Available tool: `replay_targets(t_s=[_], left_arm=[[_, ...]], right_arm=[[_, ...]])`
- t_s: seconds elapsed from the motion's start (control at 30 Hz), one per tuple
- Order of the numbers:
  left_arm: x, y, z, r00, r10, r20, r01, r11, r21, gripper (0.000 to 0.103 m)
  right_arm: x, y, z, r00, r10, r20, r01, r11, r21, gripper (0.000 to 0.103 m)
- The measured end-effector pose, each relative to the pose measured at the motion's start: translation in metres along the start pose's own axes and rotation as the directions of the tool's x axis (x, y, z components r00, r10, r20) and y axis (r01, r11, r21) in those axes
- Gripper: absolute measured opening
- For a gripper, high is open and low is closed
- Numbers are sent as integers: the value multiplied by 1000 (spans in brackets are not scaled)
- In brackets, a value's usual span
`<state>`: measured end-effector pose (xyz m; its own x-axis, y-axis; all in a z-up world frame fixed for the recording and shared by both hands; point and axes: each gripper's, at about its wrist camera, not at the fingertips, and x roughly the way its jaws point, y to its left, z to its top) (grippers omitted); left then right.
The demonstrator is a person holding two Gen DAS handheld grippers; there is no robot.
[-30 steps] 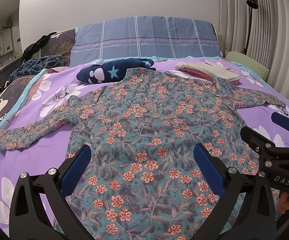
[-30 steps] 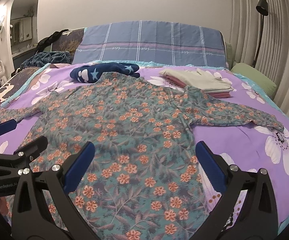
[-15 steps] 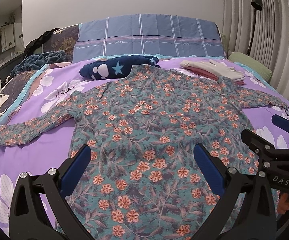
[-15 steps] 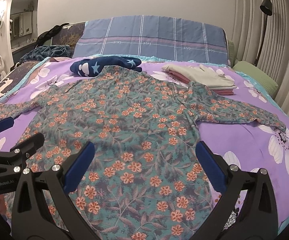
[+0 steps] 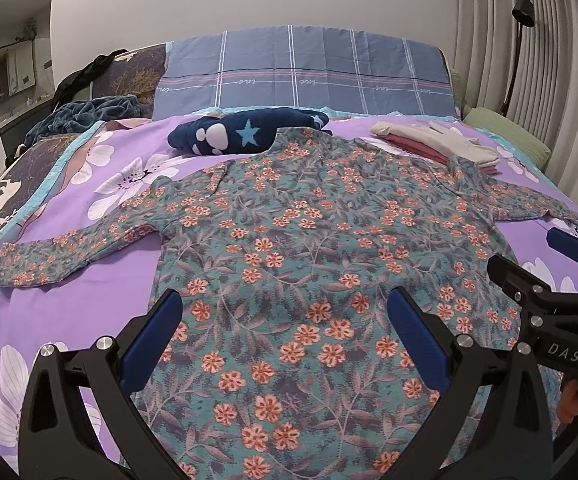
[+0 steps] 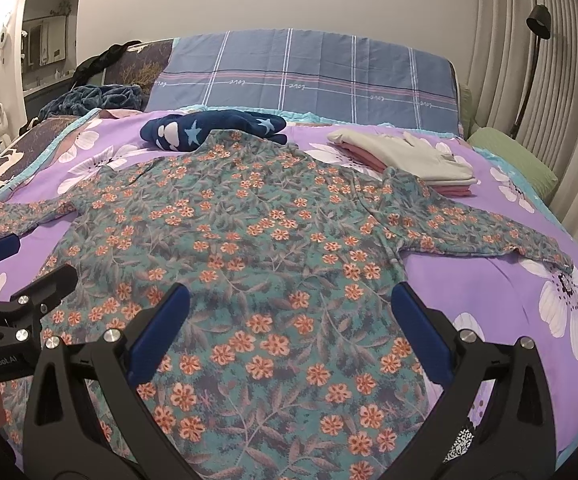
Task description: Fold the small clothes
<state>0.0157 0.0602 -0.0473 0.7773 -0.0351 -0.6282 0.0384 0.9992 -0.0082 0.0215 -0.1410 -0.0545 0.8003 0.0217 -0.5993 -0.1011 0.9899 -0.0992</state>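
A teal long-sleeved top with orange flowers (image 5: pixel 297 240) lies spread flat on the purple flowered bed cover (image 5: pixel 101 280), both sleeves stretched out sideways; it also shows in the right wrist view (image 6: pixel 257 248). My left gripper (image 5: pixel 285 332) is open and empty, held above the top's lower left part. My right gripper (image 6: pixel 289 324) is open and empty above the lower right part. Each gripper shows at the edge of the other's view, the right one in the left wrist view (image 5: pixel 537 276), the left one in the right wrist view (image 6: pixel 21 268).
A dark blue garment with stars (image 5: pixel 245 134) lies by the top's collar. A stack of folded beige and pink clothes (image 5: pixel 437 144) sits at the far right. A blue plaid pillow (image 5: pixel 301 72), a green pillow (image 5: pixel 505 140) and a dark blanket (image 5: pixel 85 114) are at the bed's head.
Both grippers have moved slightly forward and up over the top, so it sits a little lower in both views. Both jaws stayed open. The top has not moved.
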Motion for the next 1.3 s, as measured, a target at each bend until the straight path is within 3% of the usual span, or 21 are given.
replay_targets(t_s=[0.83, 1.03, 1.13, 1.23, 1.3], left_arm=[[8, 17, 3, 999, -32, 8, 32, 999, -25, 102], [13, 30, 3, 996, -91, 1, 91, 994, -60, 102], [19, 46, 1, 996, -89, -20, 87, 992, -86, 102], [26, 83, -2, 999, -23, -39, 16, 988, -154, 102], [30, 125, -6, 999, 25, -43, -35, 968, -248, 98]], right_arm=[[19, 6, 5, 1000, 5, -19, -5, 1000, 11, 101], [27, 3, 4, 999, 8, -39, -7, 1000, 22, 101], [32, -3, 4, 999, 5, -50, -2, 999, 47, 101], [39, -11, 4, 997, 8, -77, -2, 997, 82, 101], [42, -15, 3, 996, 8, -90, 0, 996, 91, 101]])
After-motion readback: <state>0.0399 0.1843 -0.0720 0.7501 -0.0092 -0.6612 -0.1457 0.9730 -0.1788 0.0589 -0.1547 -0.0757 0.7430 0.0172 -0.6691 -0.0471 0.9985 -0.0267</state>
